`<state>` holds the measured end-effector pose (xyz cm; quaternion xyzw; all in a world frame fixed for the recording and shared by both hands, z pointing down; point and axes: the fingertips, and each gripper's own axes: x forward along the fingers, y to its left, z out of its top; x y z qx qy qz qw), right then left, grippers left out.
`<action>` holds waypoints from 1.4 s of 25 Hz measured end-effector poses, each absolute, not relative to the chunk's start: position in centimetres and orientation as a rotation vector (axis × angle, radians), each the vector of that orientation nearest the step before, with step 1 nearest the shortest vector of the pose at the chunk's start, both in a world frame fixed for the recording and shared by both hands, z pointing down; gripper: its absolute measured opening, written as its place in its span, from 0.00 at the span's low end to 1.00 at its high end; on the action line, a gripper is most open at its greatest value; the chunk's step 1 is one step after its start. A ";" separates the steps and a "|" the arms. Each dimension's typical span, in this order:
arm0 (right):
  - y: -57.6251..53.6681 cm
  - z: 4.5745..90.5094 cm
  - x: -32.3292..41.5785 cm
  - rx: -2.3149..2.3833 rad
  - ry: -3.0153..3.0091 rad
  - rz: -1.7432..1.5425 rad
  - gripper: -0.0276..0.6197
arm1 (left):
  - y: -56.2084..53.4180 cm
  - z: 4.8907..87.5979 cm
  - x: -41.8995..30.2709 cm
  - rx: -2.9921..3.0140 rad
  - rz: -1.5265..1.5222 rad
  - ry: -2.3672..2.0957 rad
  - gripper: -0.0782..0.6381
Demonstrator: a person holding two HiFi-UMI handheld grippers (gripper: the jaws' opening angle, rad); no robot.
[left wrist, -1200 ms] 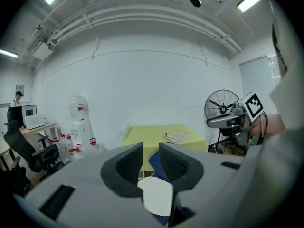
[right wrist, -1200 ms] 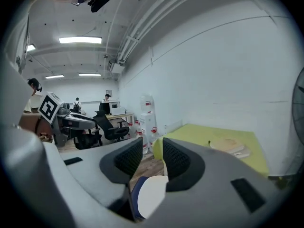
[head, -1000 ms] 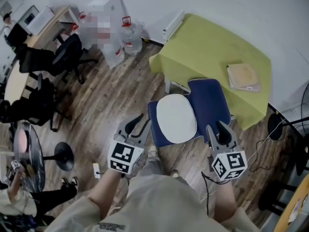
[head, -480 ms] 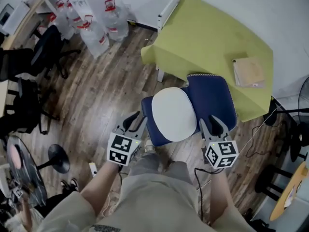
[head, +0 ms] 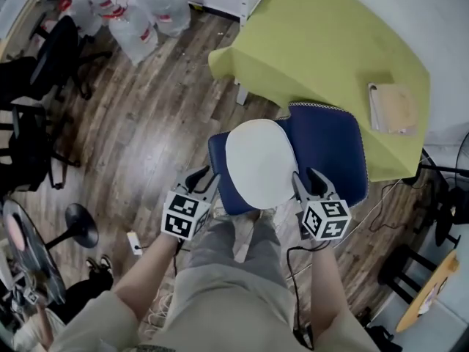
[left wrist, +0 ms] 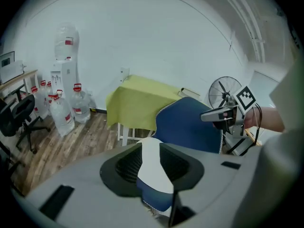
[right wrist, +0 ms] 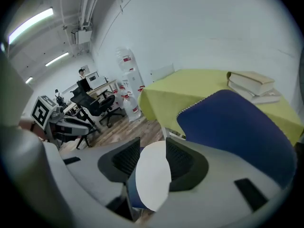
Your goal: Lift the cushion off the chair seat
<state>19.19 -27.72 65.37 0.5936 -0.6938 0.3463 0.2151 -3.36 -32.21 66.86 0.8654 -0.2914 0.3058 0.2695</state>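
A white oval cushion lies flat on the seat of a blue chair, whose backrest stands behind it. My left gripper hangs at the seat's front left edge, open and not touching the cushion. My right gripper is at the cushion's right edge, its jaws opening with nothing pressed between them. In the left gripper view the cushion shows beyond the gap of the left gripper. The right gripper view shows the cushion just ahead of the right gripper.
A table with a yellow-green cloth stands right behind the chair, with books on it. Water bottles and black office chairs are at the left. Cables trail on the wooden floor at the right. A fan stands beyond the chair.
Both grippers have come down and forward, from short of the chair to either side of the seat. The chair and cushion now fill more of the head view.
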 end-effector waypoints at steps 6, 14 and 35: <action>-28.5 72.6 20.6 1.573 -1.844 0.982 0.32 | -32.0 72.8 -2.5 2.235 0.817 -0.779 0.26; -28.5 82.0 22.9 1.516 -1.754 1.023 0.35 | -30.6 81.6 -1.2 2.066 0.800 -0.834 0.27; -28.6 97.7 25.2 1.464 -1.591 1.082 0.47 | -28.1 99.6 0.3 1.723 0.902 -0.896 0.40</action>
